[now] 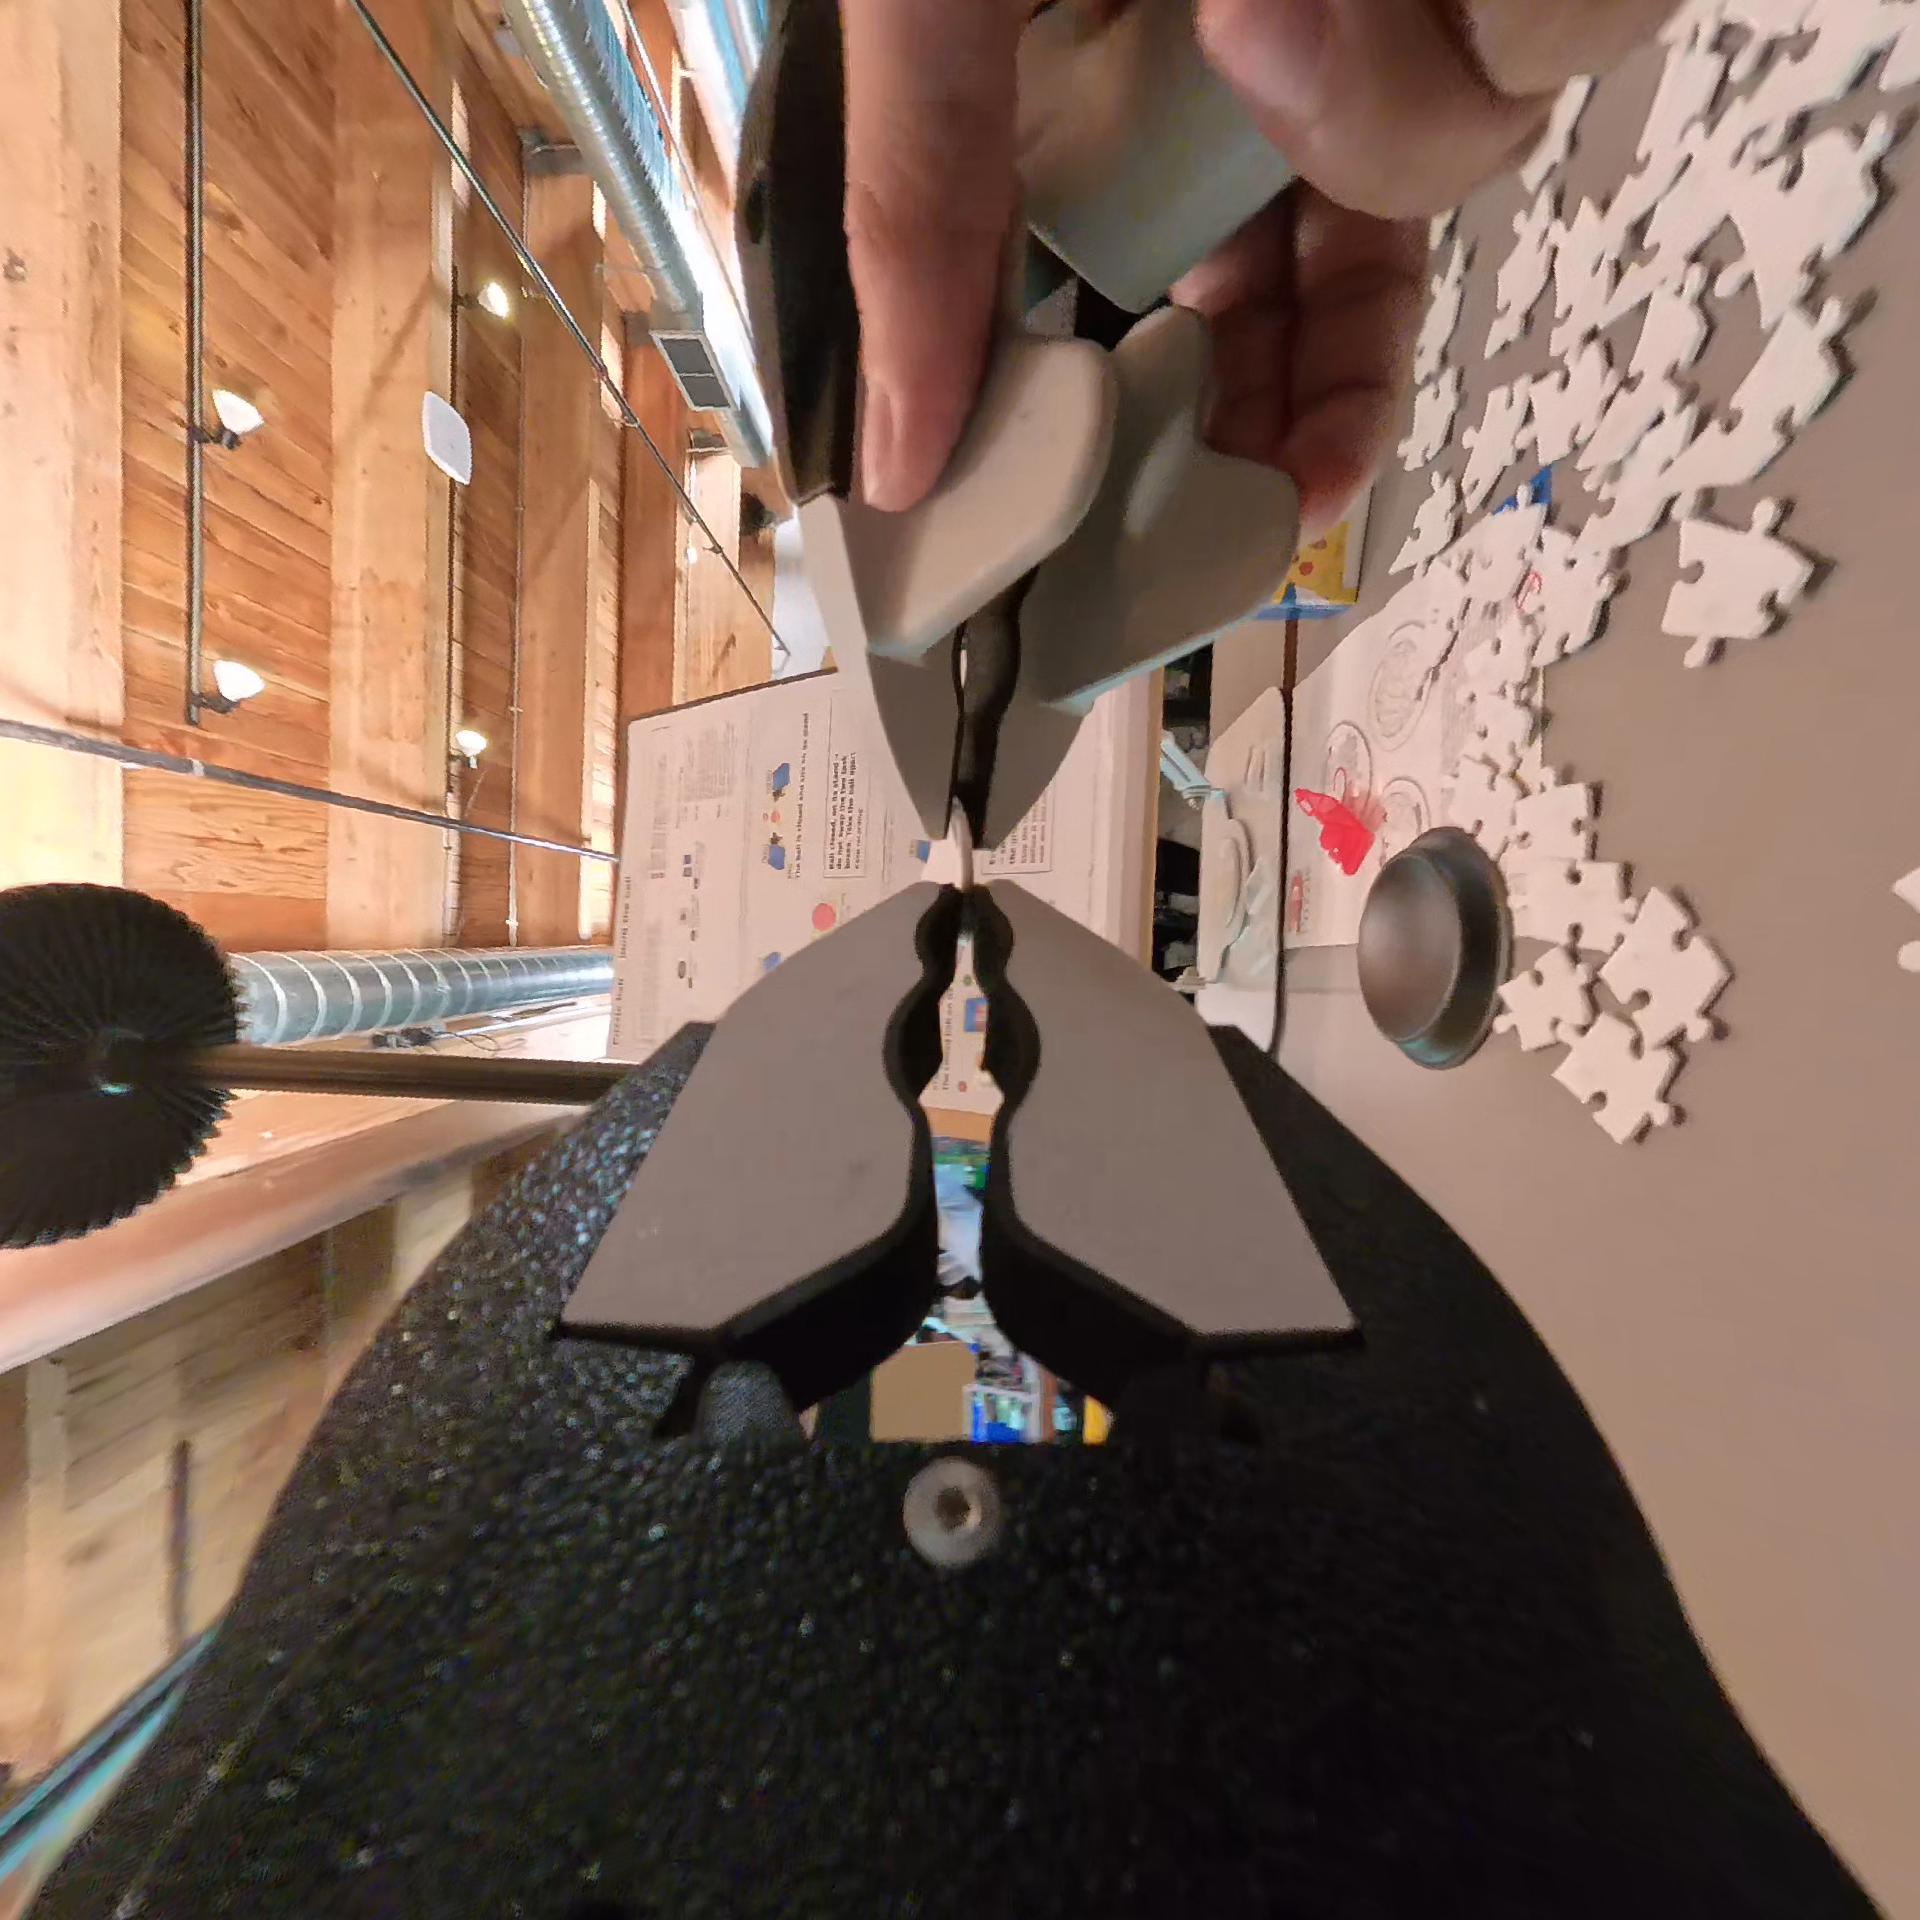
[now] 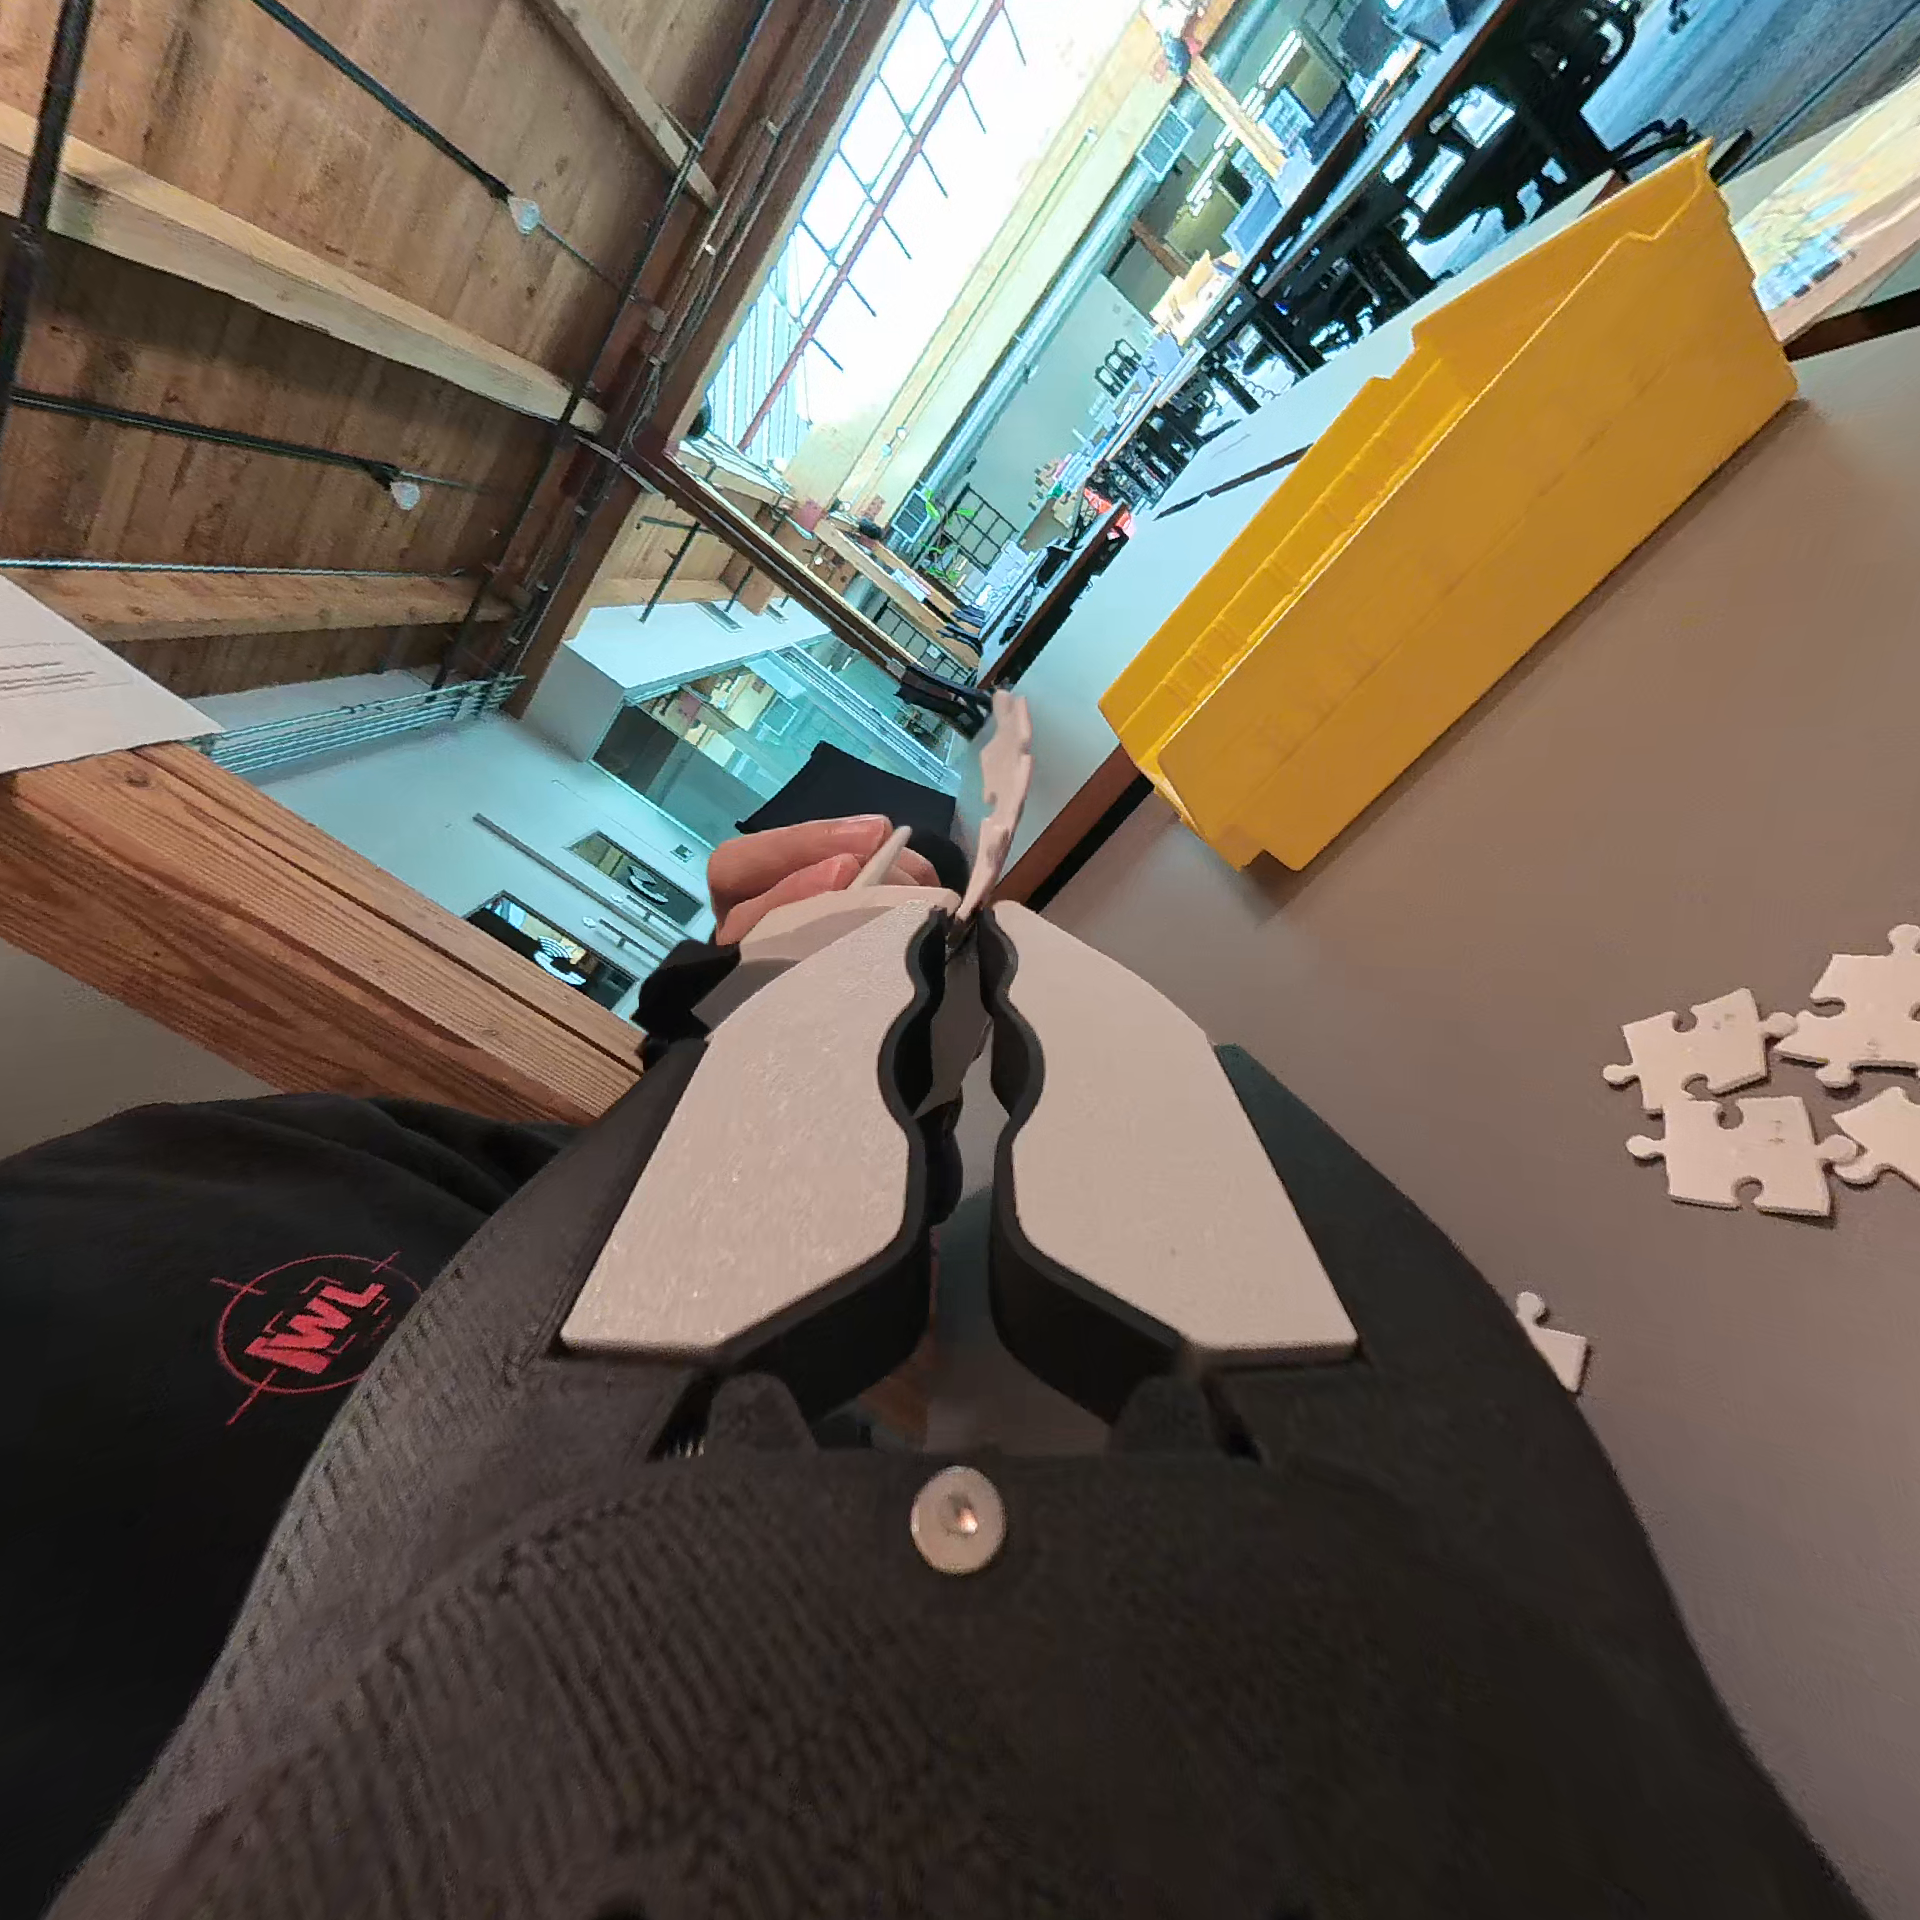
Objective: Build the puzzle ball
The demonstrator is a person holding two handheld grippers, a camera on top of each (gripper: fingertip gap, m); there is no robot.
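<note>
In the left wrist view my left gripper is shut on the lower edge of a thin white puzzle piece, seen edge-on. My right gripper, held by a hand, comes down from above, tip to tip with the left, and pinches the same white strip. In the right wrist view my right gripper is shut on the white puzzle piece, which sticks up past its fingertips. The hand on the left gripper shows just behind and to the left. Both grippers are raised above the grey table.
Many loose white puzzle pieces cover the table's right side, with more lying near a dark round metal stand. A red plastic thing lies on a printed sheet. A yellow bin and a few loose pieces lie on the table. My left and right fingertips are right by each other.
</note>
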